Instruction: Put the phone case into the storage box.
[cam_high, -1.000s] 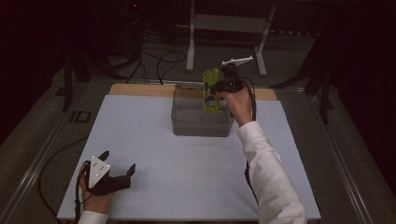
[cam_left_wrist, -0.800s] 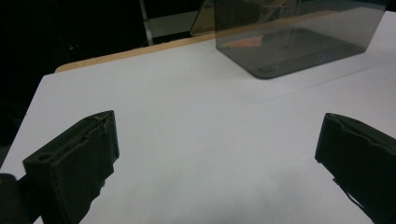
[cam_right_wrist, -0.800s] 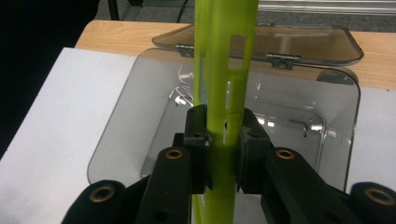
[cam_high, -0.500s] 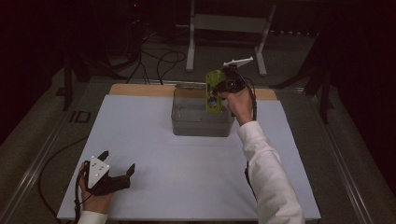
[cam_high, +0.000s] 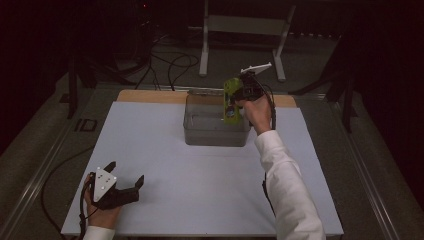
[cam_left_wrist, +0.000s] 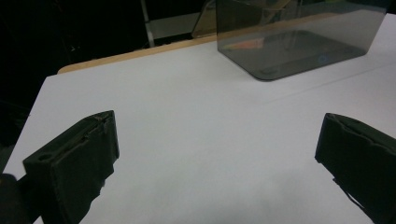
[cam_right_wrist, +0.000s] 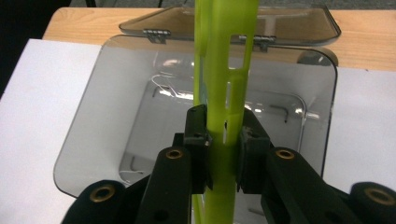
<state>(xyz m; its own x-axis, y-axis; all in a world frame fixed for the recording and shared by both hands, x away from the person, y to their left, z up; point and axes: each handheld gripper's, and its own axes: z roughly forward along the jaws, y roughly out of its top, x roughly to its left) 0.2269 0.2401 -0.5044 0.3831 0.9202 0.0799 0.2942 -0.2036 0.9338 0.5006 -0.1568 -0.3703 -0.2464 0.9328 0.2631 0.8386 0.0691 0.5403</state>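
A flat lime-green plastic piece with slots hangs upright over the clear grey box. My right gripper is shut on its lower edge, above the box's right side. The box is open, its hinged lid folded back on the wooden edge. My left gripper rests on the white table surface at the near left, open, with nothing between its fingers. The box lies far ahead of it.
The white sheet covers the table, with a wooden strip at the far edge. A white metal stand and cables lie on the floor behind. A sleeve crosses the right side.
The right gripper with the green piece has shifted slightly over the box. The left gripper has not moved.
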